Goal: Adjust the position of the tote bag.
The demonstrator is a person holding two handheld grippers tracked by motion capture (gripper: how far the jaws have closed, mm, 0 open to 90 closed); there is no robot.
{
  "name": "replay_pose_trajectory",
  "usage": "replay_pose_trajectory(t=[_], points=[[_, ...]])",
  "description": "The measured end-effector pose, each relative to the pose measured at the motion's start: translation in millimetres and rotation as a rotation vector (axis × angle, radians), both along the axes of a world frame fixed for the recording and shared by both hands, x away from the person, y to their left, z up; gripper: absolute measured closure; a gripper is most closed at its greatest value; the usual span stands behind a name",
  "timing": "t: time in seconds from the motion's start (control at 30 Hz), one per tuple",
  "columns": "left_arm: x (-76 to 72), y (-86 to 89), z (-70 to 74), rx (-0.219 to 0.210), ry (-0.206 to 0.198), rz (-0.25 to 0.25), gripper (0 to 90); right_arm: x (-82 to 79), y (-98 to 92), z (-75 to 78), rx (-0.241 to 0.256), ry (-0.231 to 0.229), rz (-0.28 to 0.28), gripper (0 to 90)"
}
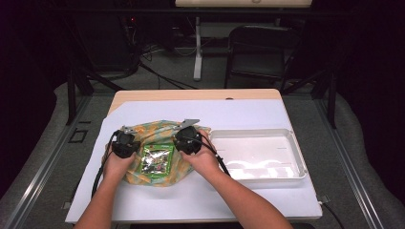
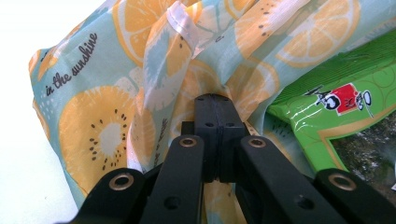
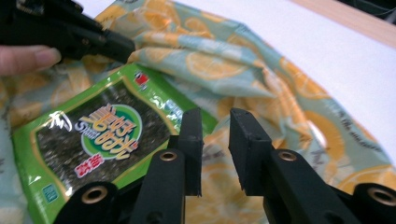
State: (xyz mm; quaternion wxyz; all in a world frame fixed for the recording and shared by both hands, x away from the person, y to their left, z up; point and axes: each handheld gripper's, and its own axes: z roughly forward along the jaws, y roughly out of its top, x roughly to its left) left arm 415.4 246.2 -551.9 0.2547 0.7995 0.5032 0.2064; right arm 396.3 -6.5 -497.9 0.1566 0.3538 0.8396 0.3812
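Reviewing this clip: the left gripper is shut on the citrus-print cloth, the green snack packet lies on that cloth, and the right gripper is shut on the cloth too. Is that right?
Not quite. The right gripper is open: the right gripper view shows a clear gap between its jaws, above the citrus-print cloth beside the green snack packet. The rest holds: the left gripper is shut on the cloth.

High view: fixed above the near side, facing forward and down on the whole surface [image 1: 200, 112]. Left gripper view: rides the left claw [image 2: 214, 133], very close to the fruit-print cloth [image 2: 102, 121]. Right gripper view: close, angled down. All three share the cloth and green packet [image 3: 93, 140]
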Motion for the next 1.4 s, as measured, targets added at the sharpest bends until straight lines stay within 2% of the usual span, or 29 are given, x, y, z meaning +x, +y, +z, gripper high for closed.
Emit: replay_pose_trajectory(t=[0.23, 0.57, 0.67, 0.7, 0.73, 0.97, 1.17, 1.23, 1.4], points=[[0.3, 0.4, -0.5, -0.004, -0.006, 0.002, 90.0, -5.1, 5.0, -13.7, -0.033, 0.045, 0.033, 76.3], [0.2, 1.1, -0.4, -0.01, -0.001, 0.004, 90.0, -8.3, 3.6, -29.5, -0.097, 0.089, 0.038, 78.3], [0.2, 1.2, -0.4, -0.01, -0.002, 0.005, 90.0, -9.5, 0.9, -33.4, -0.105, 0.096, 0.032, 79.2], [0.2, 1.4, -0.4, -0.01, -0.002, 0.003, 90.0, -10.4, 0.7, -34.8, -0.093, 0.097, 0.023, 79.3], [0.2, 1.4, -0.4, -0.01, -0.002, 0.003, 90.0, -10.7, -1.1, -35.4, -0.109, 0.1, 0.03, 79.4], [0.4, 1.6, -0.4, -0.017, -0.004, 0.006, 89.9, -16.4, -4.1, -41.0, -0.133, 0.117, 0.033, 79.5], [-0.7, 4.3, 3.2, -0.035, -0.002, 0.02, 87.2, -17.5, -2.4, -43.0, -0.125, 0.122, 0.025, 79.4], [-3.3, 6.4, 9.1, -0.067, -0.016, 0.024, 84.5, -17.4, -2.6, -43.4, -0.12, 0.119, 0.026, 79.2], [-13.5, 10.0, 24.4, -0.101, -0.078, 0.036, 76.1, -18.3, -4.0, -41.8, -0.113, 0.12, 0.03, 78.5]])
